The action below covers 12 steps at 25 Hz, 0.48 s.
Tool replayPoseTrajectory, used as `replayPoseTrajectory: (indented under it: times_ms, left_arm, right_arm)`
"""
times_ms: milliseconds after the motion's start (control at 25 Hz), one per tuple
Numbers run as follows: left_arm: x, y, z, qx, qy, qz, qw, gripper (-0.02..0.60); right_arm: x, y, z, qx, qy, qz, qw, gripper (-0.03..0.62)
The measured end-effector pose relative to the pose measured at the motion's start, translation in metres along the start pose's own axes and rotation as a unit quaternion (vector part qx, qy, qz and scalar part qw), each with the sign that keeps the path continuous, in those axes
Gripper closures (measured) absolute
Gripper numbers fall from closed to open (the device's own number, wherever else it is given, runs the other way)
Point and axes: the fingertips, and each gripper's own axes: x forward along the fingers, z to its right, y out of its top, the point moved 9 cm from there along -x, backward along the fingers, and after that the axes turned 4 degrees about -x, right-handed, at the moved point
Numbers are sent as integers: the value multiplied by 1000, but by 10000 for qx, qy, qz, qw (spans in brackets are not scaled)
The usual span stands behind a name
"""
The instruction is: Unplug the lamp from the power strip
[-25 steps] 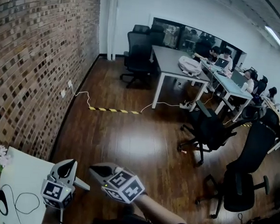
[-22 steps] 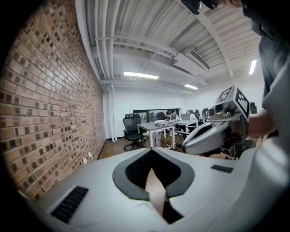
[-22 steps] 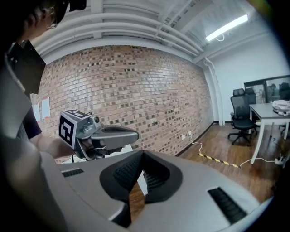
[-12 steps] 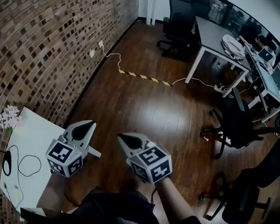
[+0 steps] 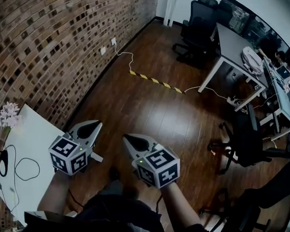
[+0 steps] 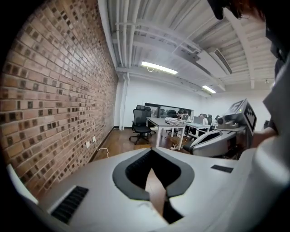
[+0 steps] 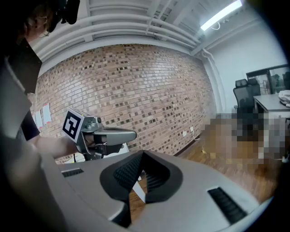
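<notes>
A long brick wall [image 5: 51, 43] runs down the left of the room, and beside it a wide stretch of bare wooden floor [image 5: 150, 113] lies open as far as the grey desk [image 5: 233, 42] and the black office chairs [image 5: 246, 139]. A white table [image 5: 35, 145] stands against the wall. Its right edge is just beside the left gripper [image 5: 91, 127], so there is little room there and plenty ahead. The left gripper and the right gripper [image 5: 131, 140] are held side by side, near each other but apart. Both point forward over the floor, away from the table, with their jaws clenched on nothing. What may be the lamp [image 5: 3, 162] lies near the table's left edge. It is a dark oval piece with its long axis running along that edge, though I cannot tell for sure what it is. Its black cord [image 5: 26, 167] loops to its right. A white power strip [image 5: 232, 100] lies on the floor by the far desk's leg. Pale flowers [image 5: 7, 115] stand at the table's far corner.
</notes>
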Motion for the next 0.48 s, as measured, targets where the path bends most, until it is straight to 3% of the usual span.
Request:
replayPoseTrajectory:
  times_ms: [240,480]
  left_arm:
    - [35,18,-38,112,-267,236,9993,588]
    - [70,30,-77,-317,-601,166,9976,589]
  right_arm:
    - [39,33,22,-246,-197,-83,9995,591]
    - [85,54,38,-309,-447,-141,9984,591]
